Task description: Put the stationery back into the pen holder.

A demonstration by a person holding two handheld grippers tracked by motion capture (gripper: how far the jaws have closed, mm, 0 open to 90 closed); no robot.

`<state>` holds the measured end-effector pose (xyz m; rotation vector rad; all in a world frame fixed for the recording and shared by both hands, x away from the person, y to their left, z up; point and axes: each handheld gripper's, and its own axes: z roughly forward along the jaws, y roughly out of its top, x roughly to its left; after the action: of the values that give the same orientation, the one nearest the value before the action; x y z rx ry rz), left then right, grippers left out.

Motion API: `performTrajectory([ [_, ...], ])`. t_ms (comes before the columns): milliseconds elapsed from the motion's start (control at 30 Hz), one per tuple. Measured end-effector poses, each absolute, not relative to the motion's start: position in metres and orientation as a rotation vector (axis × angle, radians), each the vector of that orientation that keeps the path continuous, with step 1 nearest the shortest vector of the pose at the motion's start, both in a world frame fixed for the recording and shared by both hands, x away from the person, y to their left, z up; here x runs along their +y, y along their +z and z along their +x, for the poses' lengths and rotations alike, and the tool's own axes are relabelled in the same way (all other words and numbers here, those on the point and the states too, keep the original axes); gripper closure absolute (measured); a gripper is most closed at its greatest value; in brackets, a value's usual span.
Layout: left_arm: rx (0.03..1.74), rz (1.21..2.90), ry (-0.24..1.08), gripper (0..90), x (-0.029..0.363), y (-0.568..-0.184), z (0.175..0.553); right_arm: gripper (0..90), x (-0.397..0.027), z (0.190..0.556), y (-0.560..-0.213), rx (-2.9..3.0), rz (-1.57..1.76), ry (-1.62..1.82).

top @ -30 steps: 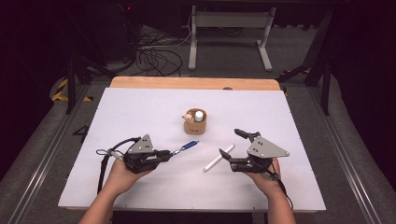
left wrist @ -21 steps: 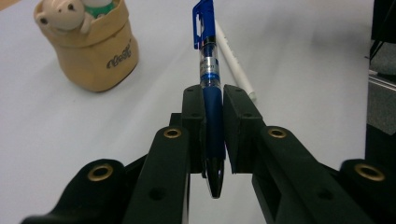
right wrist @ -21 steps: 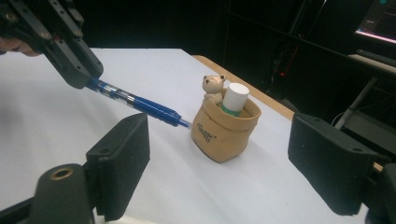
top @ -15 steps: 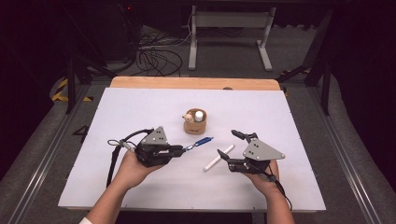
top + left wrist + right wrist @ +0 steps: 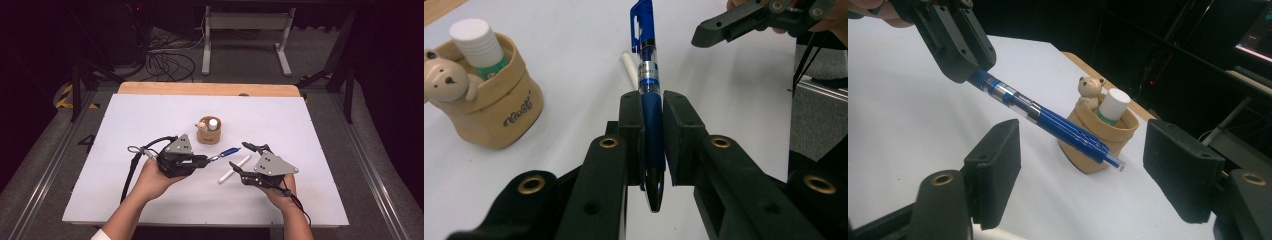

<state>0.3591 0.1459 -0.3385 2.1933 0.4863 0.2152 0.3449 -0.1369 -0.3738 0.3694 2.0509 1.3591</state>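
Observation:
My left gripper (image 5: 206,159) is shut on the grip of a blue pen (image 5: 225,151), held just above the white table. In the left gripper view the pen (image 5: 646,55) sticks out past the jaws, clip end away. A tan holder (image 5: 208,132) with a small bear figure and a white-capped tube stands just beyond the pen. A white stick (image 5: 234,168) lies flat on the table between the hands. My right gripper (image 5: 237,154) is open to the right of the pen. In the right gripper view the pen (image 5: 1048,120) crosses between its spread jaws without touching them, in front of the holder (image 5: 1120,131).
The white table top (image 5: 125,130) has a wooden strip along its far edge. Black cables trail from both grippers toward the person's side. Dark floor, cables and a metal stand lie beyond the table.
My left gripper has moved to the right and a little forward with the blue pen, closer to the holder. The right gripper has shifted slightly toward the pen.

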Motion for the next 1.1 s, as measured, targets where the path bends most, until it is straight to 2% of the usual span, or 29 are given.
performTrajectory([
  [1100, 0.485, 2.148, 0.196, 79.6, 0.136, -0.327, 0.356, 36.7, -0.127, 0.344, -0.379, 2.052, 0.339, 1.311],
])
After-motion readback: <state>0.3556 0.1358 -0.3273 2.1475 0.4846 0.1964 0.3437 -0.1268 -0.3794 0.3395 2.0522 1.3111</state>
